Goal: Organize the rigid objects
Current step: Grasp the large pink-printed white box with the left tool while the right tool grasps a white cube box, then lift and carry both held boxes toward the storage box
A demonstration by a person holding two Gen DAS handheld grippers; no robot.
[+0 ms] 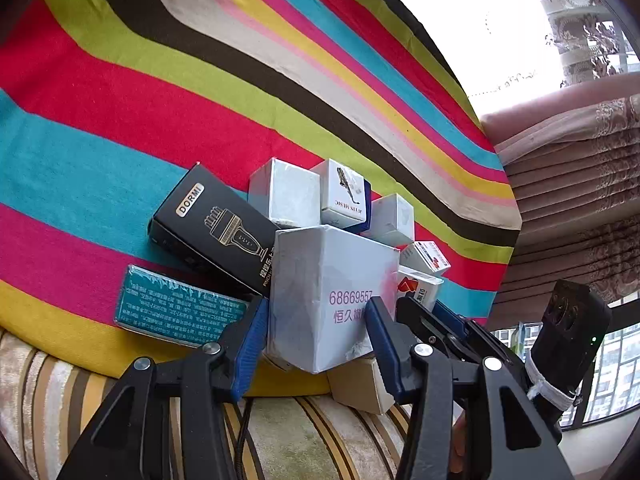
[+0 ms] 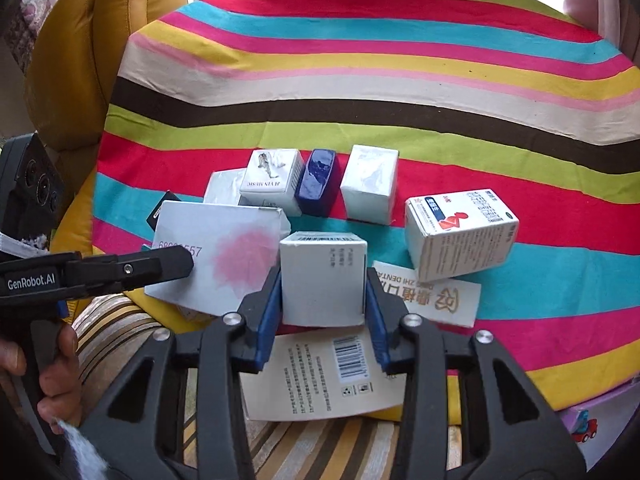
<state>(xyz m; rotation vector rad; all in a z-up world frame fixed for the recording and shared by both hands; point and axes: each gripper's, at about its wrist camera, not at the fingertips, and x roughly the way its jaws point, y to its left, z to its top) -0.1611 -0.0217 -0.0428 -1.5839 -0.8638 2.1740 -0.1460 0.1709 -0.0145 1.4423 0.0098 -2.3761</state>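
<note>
Both grippers pinch boxes: right gripper (image 2: pixel 323 280) a small white box (image 2: pixel 323 276), left gripper (image 1: pixel 316 320) the big white box (image 1: pixel 328 296)

Striped cloth (image 2: pixel 360 92) under scattered boxes: white carton (image 2: pixel 370 188), medicine box (image 2: pixel 460 232), possibly a flat card (image 2: pixel 440 296).

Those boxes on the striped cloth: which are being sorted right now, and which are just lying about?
In hand:
- big white box, left tongs
- small white box, right tongs

Lying about:
- black DORMI box
- teal packet
- blue case
- medicine box
</note>
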